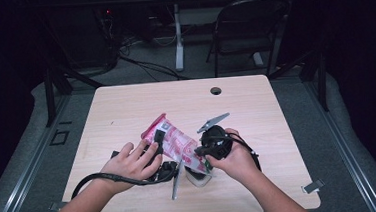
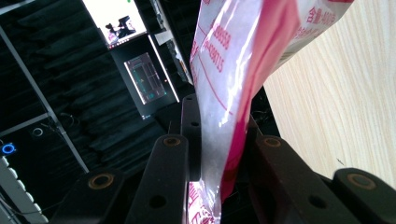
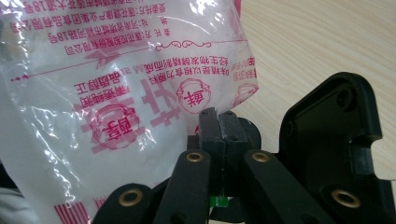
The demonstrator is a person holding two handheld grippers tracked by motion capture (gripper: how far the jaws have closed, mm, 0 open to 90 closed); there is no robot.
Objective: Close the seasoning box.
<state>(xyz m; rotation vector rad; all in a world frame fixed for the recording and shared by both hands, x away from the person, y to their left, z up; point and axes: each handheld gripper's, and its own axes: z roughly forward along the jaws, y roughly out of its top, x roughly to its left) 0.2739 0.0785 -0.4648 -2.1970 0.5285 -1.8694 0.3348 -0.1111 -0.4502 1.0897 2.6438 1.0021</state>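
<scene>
Pink-printed plastic bag [image 1: 174,141] pinched by both grippers: right gripper [image 3: 218,122] clamped tight on its edge, left gripper [image 2: 219,140] nipping the other end. Next, I'd judge, pull apart carefully.

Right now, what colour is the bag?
Clear plastic with pink-red print on the bag, best in the right gripper view.

Packet [image 2: 243,70] top cut off; its contents perhaps powder.

Two hand-held grippers [image 1: 154,141] [image 1: 203,156] hold a pink bag [image 1: 176,144] above the table [image 1: 257,116].
</scene>
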